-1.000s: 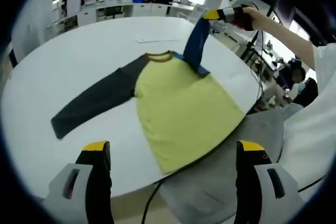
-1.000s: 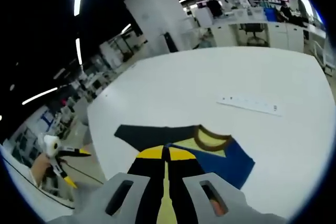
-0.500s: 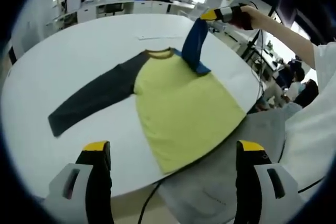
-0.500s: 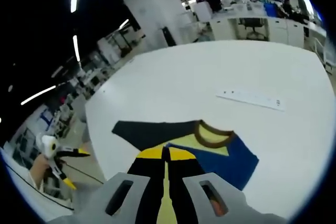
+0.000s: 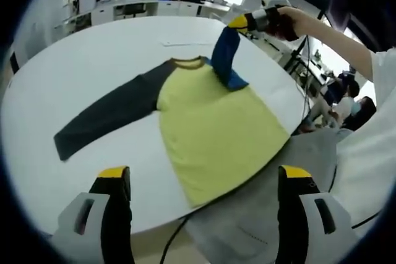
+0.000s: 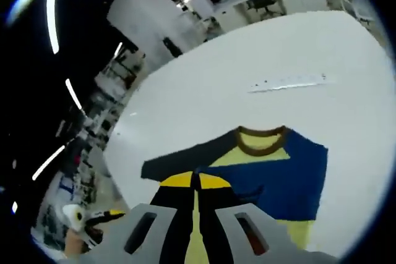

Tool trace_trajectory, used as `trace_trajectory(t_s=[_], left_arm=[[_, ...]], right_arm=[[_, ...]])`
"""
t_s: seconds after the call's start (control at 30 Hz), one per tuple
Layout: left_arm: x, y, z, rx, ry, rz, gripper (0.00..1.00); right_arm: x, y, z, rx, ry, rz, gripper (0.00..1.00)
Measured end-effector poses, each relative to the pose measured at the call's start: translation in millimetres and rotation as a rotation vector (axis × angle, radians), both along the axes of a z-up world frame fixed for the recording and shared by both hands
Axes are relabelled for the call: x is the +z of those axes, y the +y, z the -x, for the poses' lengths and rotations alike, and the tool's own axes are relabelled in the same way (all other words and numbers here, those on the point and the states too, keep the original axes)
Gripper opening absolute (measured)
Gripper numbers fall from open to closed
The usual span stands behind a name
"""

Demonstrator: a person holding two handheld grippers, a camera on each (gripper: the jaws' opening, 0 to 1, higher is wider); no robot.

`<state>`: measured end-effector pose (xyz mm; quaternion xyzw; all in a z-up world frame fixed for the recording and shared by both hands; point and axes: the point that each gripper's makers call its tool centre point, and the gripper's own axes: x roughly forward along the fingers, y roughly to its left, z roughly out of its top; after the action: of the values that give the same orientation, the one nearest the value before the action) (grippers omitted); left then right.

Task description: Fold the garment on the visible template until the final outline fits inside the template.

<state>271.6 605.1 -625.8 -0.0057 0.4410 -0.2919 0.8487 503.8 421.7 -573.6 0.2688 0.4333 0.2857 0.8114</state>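
Template outline: not discernible on the table [image 5: 80, 60] in either view. Shirt [image 5: 210, 128] hem hangs over the table edge at 5 o'clock in the left gripper view, so the bottom edge is partly out of sight; a grey cloth [image 5: 272, 208] lies below it, cut off by the frame. In the right gripper view the lower shirt body is hidden behind the gripper's own jaws.

Right gripper [image 5: 238, 23]: clenched on the cuff of the blue sleeve [image 5: 226, 57], jaws pressed together with the fabric between them. In the left gripper view it sits at 1 o'clock, held by a hand [image 5: 288, 23], with the sleeve lifted off the table and hanging from the tips down to the shoulder.

Left gripper [image 5: 201, 177]: jaws wide apart, gripping nothing, hovering off the table's near edge at 6 o'clock.

Shirt lies flat, yellow body, brown collar [image 5: 187, 63] pointing to 12 o'clock, long axis running 12 to 6. Dark sleeve [image 5: 105, 119] stretches straight out toward 8 o'clock, flat on the table. A thin white strip [image 6: 288, 82] lies on the table beyond the collar, well apart from it.
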Motion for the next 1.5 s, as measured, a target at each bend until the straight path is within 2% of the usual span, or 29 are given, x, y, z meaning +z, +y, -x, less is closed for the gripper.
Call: trace_trajectory(t_s=[0.13, 0.2, 0.57, 0.83, 1.0, 1.3, 1.5], left_arm=[[-0.7, 1.5, -0.6, 0.006, -0.003, 0.008, 0.96], [-0.8, 3.4, -0.9, 0.01, -0.005, 0.011, 0.96], [-5.5, 10.4, 1.4, 0.029, 0.001, 0.021, 0.95], [-6.4, 8.8, -0.2, 0.021, 0.001, 0.024, 0.96], [-8.4, 9.8, -1.9, 0.012, 0.006, 0.021, 0.95], [-10.2, 11.1, -6.1, 0.002, 0.007, 0.02, 0.95], [-12.0, 13.3, -6.2, 0.001, 0.011, 0.022, 0.95]], right_arm=[[-14.6, 9.6, 8.6, 0.016, -0.021, 0.083, 0.02], [-19.2, 16.0, 10.8, 0.015, -0.02, 0.091, 0.02], [-28.7, 31.9, 15.8, -0.073, 0.032, 0.063, 0.02], [-41.9, 43.1, 16.5, -0.1, 0.039, 0.075, 0.02], [-51.0, 46.8, 13.8, -0.179, 0.064, 0.054, 0.02], [-57.9, 69.2, 17.0, -0.225, 0.083, 0.019, 0.02], [-68.5, 75.8, 20.1, -0.213, 0.088, 0.043, 0.02]])
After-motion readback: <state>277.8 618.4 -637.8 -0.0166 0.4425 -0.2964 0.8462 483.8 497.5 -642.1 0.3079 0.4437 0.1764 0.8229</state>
